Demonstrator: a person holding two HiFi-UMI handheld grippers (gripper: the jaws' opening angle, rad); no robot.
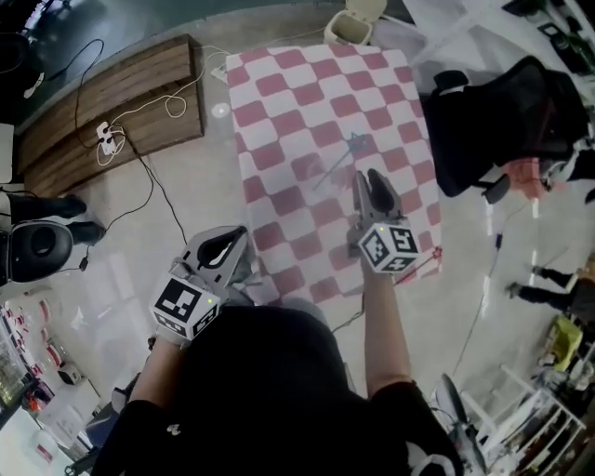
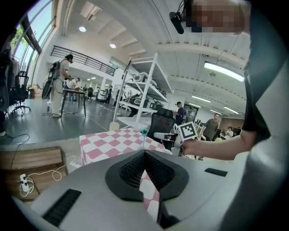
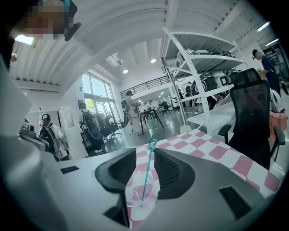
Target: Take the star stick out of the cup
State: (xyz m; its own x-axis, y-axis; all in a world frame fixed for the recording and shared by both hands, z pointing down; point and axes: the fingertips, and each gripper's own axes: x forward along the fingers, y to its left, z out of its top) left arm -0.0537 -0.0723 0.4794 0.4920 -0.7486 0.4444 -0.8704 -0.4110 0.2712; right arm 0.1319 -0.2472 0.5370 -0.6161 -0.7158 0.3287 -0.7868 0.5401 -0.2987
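The star stick (image 3: 147, 176) is thin and teal with a star (image 3: 152, 143) on top. It stands tilted in a clear plastic cup (image 3: 141, 196) on the pink-and-white checked tablecloth (image 1: 279, 102). My right gripper (image 3: 145, 153) is open, with the cup and stick in the gap between its pads, and no pad touches the stick. In the head view the right gripper (image 1: 369, 186) hovers over the table's middle, just right of the stick (image 1: 342, 158). The left gripper (image 1: 223, 244) hangs off the table's near left corner, its jaws (image 2: 144, 152) shut on nothing.
A black office chair (image 1: 493, 121) stands close to the table's right side. A wooden platform (image 1: 112, 112) with a power strip and cables lies on the floor to the left. A pale bin (image 1: 351, 26) sits beyond the far edge. People stand in the background.
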